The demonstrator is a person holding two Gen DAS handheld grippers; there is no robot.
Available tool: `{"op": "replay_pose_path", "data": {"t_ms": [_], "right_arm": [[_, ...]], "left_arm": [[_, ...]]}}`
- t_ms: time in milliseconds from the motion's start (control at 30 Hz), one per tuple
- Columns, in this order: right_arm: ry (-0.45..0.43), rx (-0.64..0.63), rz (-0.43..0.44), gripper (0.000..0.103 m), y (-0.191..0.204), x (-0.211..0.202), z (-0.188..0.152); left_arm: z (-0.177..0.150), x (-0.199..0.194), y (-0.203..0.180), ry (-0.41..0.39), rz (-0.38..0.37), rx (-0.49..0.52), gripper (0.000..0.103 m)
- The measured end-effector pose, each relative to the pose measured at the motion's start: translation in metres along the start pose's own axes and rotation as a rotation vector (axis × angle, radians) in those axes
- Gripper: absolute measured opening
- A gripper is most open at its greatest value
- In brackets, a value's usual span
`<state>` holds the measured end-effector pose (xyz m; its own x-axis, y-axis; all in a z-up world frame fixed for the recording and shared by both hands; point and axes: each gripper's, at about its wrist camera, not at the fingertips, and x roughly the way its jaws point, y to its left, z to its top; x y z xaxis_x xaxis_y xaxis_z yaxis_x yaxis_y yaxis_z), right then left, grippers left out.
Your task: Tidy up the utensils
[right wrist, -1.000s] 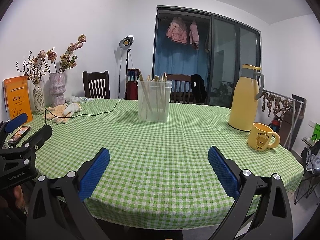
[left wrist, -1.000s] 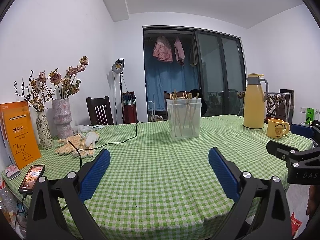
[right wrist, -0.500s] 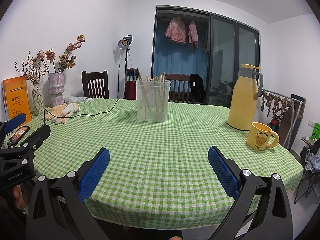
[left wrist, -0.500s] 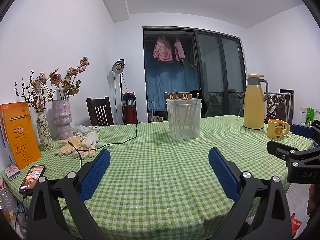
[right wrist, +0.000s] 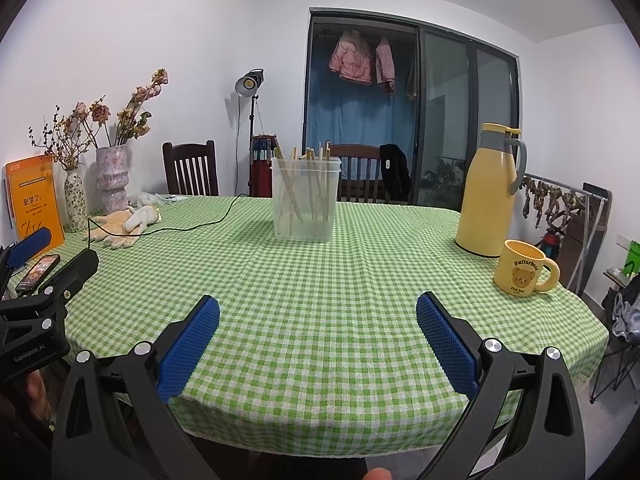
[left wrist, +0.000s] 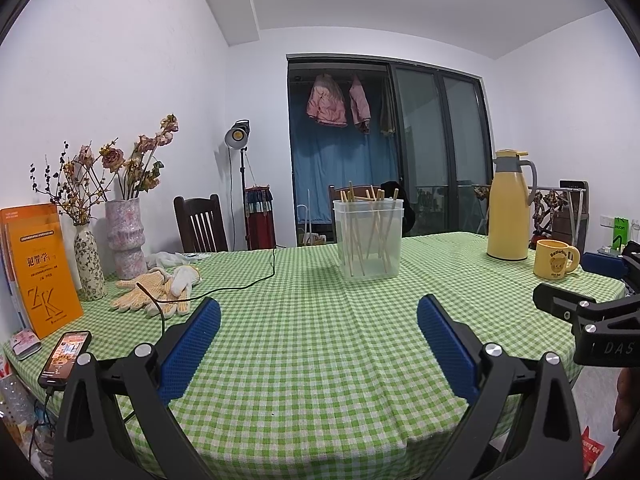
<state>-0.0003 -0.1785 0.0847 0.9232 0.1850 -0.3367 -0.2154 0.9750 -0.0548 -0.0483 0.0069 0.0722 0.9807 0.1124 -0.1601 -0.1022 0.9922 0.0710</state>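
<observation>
The clear plastic container (left wrist: 368, 238) of wooden chopsticks (left wrist: 376, 224) is seen mid-table on the green checked tablecloth (left wrist: 320, 340), well apart from both tools. The left gripper (left wrist: 319, 322) and right gripper (right wrist: 318, 320) are held spread, empty. One stick should be approached squarely (they lean and cross). Their count cannot be made out.

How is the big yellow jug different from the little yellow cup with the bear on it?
The yellow jug is tall and narrow, while the yellow cup is short and squat. The jug has a grey top with a lid on; the cup is open at the top. The cup shows a bear picture and writing; the jug's body is plain. Both are yellow, have a handle, and stand upright near each other on the green checked tablecloth.
</observation>
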Motion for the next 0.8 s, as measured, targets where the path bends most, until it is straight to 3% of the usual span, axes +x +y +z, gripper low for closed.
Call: {"op": "replay_pose_path", "data": {"t_ms": [800], "right_arm": [[0.002, 0.002, 0.022, 0.095, -0.0005, 0.0013, 0.0016]], "left_arm": [[0.0024, -0.0024, -0.0053, -0.008, 0.003, 0.003, 0.096]]}}
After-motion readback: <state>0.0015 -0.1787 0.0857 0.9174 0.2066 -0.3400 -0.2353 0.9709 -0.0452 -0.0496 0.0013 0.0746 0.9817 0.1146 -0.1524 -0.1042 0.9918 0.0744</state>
